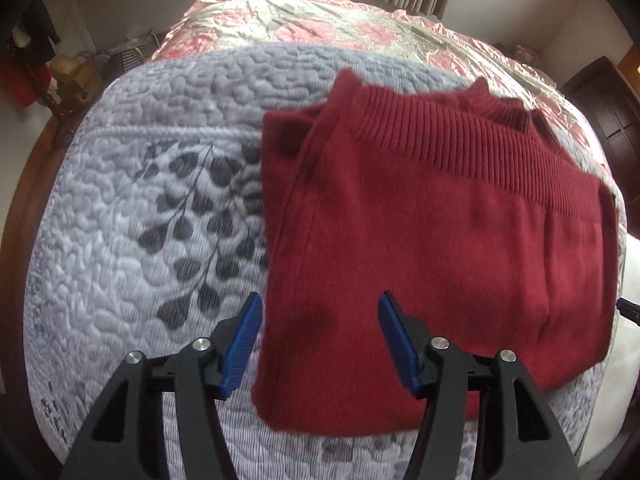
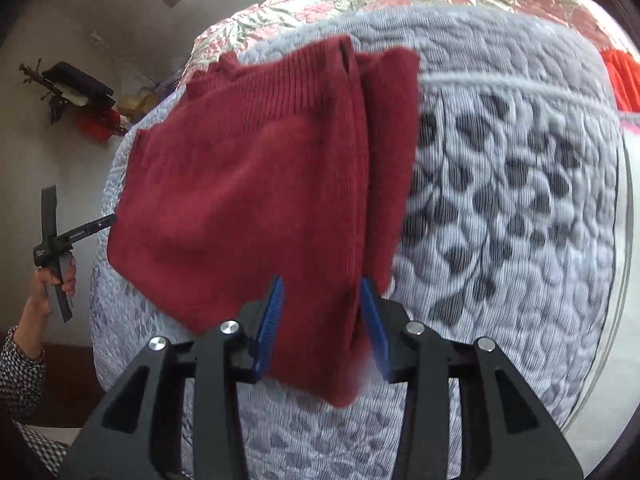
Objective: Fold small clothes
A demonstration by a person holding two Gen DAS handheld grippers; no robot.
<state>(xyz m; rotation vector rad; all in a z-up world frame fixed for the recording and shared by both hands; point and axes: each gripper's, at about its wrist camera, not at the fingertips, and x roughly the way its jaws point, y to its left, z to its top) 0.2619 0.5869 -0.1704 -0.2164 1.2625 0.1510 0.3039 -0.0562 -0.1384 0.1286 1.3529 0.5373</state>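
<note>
Red knit sweater (image 1: pixel 432 240) btwn open left tongs (image 1: pixel 320 312), right tongs (image 2: pixel 322 292).

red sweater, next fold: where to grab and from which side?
Probably the near edge of the red sweater, at its two near corners. It lies flat and already folded on the grey quilt, ribbed hem at the far end. The left gripper and right gripper are open over that edge, so come in low from the near side.

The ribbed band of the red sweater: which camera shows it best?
The left wrist view: the ribbed band of the red sweater runs sharp and unbroken across the fold. The right wrist view shows it blurrier and steeply slanted.
</note>
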